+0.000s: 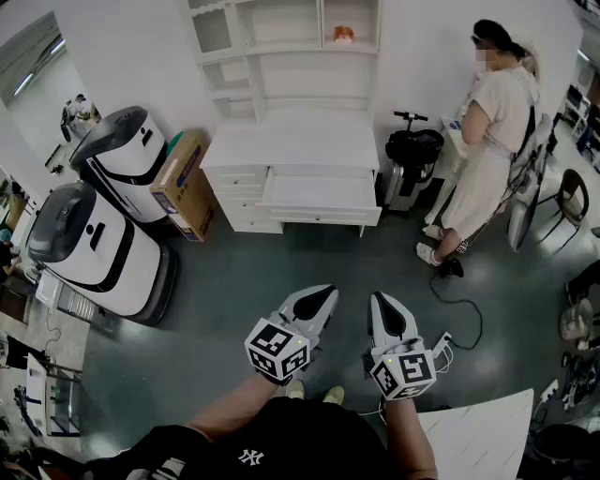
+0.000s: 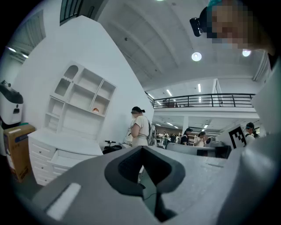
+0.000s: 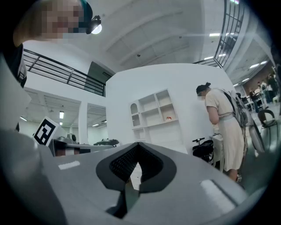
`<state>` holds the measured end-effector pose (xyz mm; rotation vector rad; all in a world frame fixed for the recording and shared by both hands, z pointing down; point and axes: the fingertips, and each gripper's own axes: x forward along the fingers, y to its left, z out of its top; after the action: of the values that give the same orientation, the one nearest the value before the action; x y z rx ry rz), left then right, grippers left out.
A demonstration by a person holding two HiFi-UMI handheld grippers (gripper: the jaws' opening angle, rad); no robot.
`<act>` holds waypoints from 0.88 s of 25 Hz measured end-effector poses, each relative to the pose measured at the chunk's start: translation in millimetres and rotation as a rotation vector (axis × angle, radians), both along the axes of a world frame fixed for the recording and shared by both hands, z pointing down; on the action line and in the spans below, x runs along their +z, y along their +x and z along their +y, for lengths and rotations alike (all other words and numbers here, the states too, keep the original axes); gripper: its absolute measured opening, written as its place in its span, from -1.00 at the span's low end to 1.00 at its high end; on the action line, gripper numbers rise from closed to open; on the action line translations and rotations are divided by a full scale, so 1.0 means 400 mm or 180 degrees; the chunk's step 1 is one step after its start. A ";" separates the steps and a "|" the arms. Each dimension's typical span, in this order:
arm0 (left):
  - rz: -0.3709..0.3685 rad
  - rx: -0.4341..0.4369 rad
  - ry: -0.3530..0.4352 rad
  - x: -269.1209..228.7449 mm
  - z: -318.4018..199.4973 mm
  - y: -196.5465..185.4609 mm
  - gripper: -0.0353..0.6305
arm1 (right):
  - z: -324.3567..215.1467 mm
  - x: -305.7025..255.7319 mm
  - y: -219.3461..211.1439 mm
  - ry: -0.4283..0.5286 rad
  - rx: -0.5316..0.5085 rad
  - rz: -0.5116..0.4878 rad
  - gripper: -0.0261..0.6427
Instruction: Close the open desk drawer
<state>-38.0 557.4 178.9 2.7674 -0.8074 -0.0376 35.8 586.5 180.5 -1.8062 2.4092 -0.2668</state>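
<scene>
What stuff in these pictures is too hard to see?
- Drawer, inside: head view, too small and white to tell.
- Orange thing on the shelf: head view, too small to name.
- Desk, lower part: left gripper view, hidden behind the left gripper.

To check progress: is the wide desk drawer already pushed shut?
No, the drawer stands pulled out beyond the front of the white desk.

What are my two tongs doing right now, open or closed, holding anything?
Left tongs: closed, holding nothing.
Right tongs: closed, holding nothing.
</scene>
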 end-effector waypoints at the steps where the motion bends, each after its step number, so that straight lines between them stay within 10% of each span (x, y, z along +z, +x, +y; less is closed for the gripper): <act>1: -0.0003 0.0001 -0.0006 0.001 0.003 0.000 -0.89 | 0.002 0.000 0.000 0.0000 -0.0004 -0.0005 -0.86; 22: -0.0123 -0.0110 -0.0149 0.065 0.015 0.017 -0.89 | 0.009 0.065 -0.002 -0.0109 -0.0298 -0.0425 -0.85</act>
<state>-31.3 563.3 204.9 2.7181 -0.8550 0.0282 35.2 590.2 206.7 -1.6347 2.4128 -0.4260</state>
